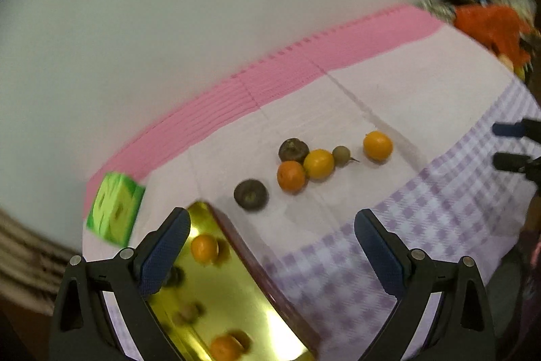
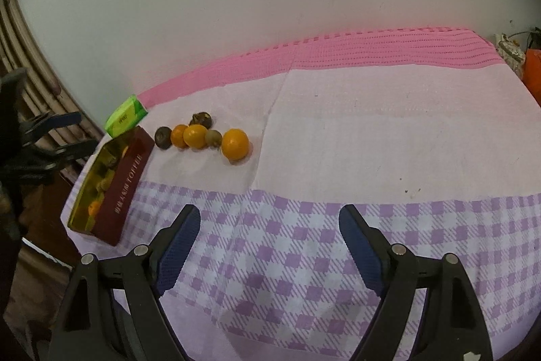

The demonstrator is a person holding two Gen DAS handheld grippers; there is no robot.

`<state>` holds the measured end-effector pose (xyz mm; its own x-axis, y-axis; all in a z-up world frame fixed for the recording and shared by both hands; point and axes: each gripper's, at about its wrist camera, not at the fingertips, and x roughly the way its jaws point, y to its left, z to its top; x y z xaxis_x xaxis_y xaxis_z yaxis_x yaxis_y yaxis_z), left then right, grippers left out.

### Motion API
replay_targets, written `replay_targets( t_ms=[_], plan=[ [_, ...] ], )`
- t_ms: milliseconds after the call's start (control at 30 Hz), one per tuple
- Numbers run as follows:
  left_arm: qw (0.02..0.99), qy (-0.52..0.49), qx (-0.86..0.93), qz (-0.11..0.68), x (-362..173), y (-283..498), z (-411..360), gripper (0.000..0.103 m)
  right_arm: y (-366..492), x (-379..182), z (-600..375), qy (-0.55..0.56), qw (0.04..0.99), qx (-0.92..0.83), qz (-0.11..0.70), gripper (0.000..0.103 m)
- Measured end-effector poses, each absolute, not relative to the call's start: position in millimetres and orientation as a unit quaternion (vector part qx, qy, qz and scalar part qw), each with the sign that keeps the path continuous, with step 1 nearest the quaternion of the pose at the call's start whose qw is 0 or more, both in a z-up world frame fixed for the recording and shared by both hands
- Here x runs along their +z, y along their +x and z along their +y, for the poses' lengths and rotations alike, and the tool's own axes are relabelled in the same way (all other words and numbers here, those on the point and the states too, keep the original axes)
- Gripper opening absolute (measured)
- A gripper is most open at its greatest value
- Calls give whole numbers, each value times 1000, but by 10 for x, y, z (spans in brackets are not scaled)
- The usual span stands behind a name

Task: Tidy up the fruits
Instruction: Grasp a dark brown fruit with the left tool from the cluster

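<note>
A cluster of small fruits lies on the cloth: three oranges, one at the right end (image 1: pixel 377 145) (image 2: pixel 235 143), two dark brown fruits (image 1: pixel 251 194) (image 2: pixel 162 137) and a small greenish one (image 1: pixel 341 155). A gold-lined tin box (image 1: pixel 236 300) (image 2: pixel 101 192) with dark red sides holds several fruits, among them an orange (image 1: pixel 204 248). My left gripper (image 1: pixel 270 246) is open and empty above the box's right edge, just short of the cluster. My right gripper (image 2: pixel 268 246) is open and empty over the checked cloth, well short of the fruits.
A green carton (image 1: pixel 113 213) (image 2: pixel 124 116) stands behind the box by the white wall. A pink band (image 2: pixel 372 51) runs along the table's back edge. Orange clutter (image 1: pixel 490 29) lies past the table's far right. The other gripper's fingers (image 1: pixel 514 144) show at the right edge.
</note>
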<state>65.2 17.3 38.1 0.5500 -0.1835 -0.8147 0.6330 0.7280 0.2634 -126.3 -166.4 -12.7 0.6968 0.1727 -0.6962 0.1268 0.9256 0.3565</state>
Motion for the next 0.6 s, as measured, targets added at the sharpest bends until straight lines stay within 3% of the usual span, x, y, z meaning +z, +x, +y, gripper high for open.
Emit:
replay_targets(
  t_ms=[100, 233, 600],
  plan=[
    [808, 312, -267, 423, 206, 887, 59, 94, -1246, -145, -1655, 194, 898, 17, 394, 83],
    [775, 345, -285, 446, -48, 1129, -26, 81, -1215, -204, -1663, 203, 892, 24, 403, 83],
    [738, 339, -290, 507, -514, 1748, 78, 68, -1175, -345, -1748, 241, 879, 30, 411, 83]
  ],
)
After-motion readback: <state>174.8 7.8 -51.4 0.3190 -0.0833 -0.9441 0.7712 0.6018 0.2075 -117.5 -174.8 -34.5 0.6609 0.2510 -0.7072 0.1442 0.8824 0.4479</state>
